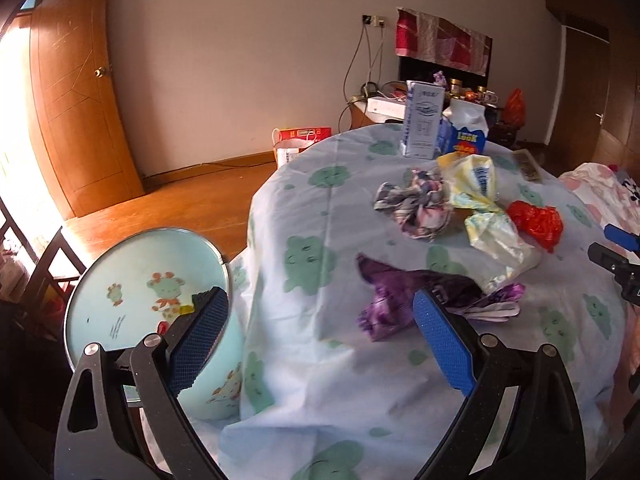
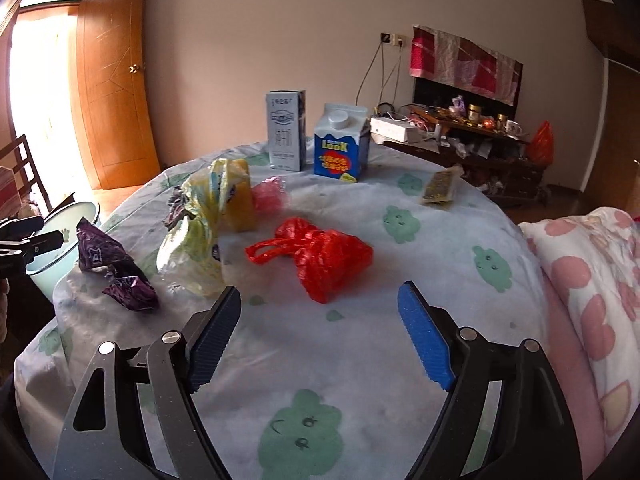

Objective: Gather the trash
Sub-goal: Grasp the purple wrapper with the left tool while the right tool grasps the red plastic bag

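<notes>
Showing a round table point(image 2: 460, 248) draped in a pale blue cloth printed with green smiling clouds, largest thing in both wrist views. Standing beside its left edge, a light turquoise bin point(image 1: 132, 280) with cartoon giraffes, lower than the tabletop, mouth open. Lying at the right edge, pink and white bedding point(image 2: 592, 280).

At the far side of the table, two upright cartons side by side: a tall grey-white milk carton point(image 2: 285, 132) and a shorter blue juice carton point(image 2: 340, 148) with a white cap. Near them, toward the right, a flat gold-patterned packet point(image 2: 439, 187).

Scattered across the middle, the trash: a crumpled yellow and clear plastic bag point(image 2: 196, 240), a knotted red plastic bag point(image 2: 320, 258) just right of it, a purple foil wrapper point(image 1: 400, 292) nearest the bin side, a ball of crumpled printed paper point(image 1: 416, 204) farther back, a small pink wad point(image 2: 269, 196).

Left gripper point(image 1: 320, 336) hovering over the table edge, blue-padded jaws spread wide, nothing between them, its right finger in front of the purple wrapper, its left finger in front of the bin. Right gripper point(image 2: 320, 336) spread wide too, empty, aimed at the red bag just ahead of its tips.
</notes>
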`<state>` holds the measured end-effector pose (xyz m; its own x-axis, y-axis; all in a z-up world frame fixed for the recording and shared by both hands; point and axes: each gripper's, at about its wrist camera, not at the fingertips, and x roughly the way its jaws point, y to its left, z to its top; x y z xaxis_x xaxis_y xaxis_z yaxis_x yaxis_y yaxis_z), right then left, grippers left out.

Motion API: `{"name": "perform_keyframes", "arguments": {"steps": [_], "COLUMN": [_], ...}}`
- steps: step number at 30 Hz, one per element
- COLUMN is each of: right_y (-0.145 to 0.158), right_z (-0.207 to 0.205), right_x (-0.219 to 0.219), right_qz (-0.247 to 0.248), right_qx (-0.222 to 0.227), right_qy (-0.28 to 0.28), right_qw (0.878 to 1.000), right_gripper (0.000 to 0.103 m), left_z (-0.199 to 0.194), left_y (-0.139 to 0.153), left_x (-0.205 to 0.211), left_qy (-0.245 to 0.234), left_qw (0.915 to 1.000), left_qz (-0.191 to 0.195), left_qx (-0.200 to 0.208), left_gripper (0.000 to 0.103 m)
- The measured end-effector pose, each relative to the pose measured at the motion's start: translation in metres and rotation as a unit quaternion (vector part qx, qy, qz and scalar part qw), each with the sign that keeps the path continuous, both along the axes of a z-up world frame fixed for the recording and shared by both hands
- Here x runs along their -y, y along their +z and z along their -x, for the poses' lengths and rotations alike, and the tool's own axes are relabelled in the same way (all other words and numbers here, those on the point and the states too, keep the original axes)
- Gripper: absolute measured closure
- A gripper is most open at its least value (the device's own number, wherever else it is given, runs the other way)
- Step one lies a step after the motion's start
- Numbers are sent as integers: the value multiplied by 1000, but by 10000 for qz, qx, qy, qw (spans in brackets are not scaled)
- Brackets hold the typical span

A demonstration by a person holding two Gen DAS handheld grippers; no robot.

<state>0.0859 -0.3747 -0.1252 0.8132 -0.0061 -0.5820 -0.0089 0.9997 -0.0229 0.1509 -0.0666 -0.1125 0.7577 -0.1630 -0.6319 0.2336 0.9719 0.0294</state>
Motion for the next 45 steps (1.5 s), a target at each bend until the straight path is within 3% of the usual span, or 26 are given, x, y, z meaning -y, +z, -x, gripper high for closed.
{"name": "perform_keyframes", "arguments": {"steps": [3,10,16,18,26,33,41,42,44,45], "right_y": [-7,-20,-26,-27,-26,-6,-4,-9,-16,-18], "right_z": [5,10,9,9,5,-17,-75,-84,-96,-97], "right_x": [20,32,26,25,21,20,7,5,4,3], "right_qz": [-164,-403,-407,-405,-368,-289,-113,-91,-298,-317], "right_qx": [-12,-81,-95,-106,-127,1,-544,-742,-1098,-1182], "right_qy": [-232,-309,-220,-230,-241,-319,-266,-242,-19,2], "right_qw": [9996,9987,9989,9989,9990,9991,9981,9969,9935,9925], "right_gripper": [20,20,20,20,20,20,21,25,69,82], "left_z": [-2,-15,-19,-17,-2,10,-1,-3,-6,-7], "left_y": [-3,-28,-36,-33,-12,16,19,18,14,13], "left_x": [27,47,44,42,27,0,-37,-43,-52,-57], "left_qy": [-239,-429,-699,-818,-813,-602,-56,13,126,186], "left_qw": [9996,9985,9963,9954,9961,9978,9996,9997,9996,9995], "left_qz": [-86,-243,-54,48,174,260,222,222,219,226], "left_qx": [133,-223,-491,-493,-292,52,147,141,131,116], "left_gripper": [11,16,76,81,83,83,83,83,83,83]}}
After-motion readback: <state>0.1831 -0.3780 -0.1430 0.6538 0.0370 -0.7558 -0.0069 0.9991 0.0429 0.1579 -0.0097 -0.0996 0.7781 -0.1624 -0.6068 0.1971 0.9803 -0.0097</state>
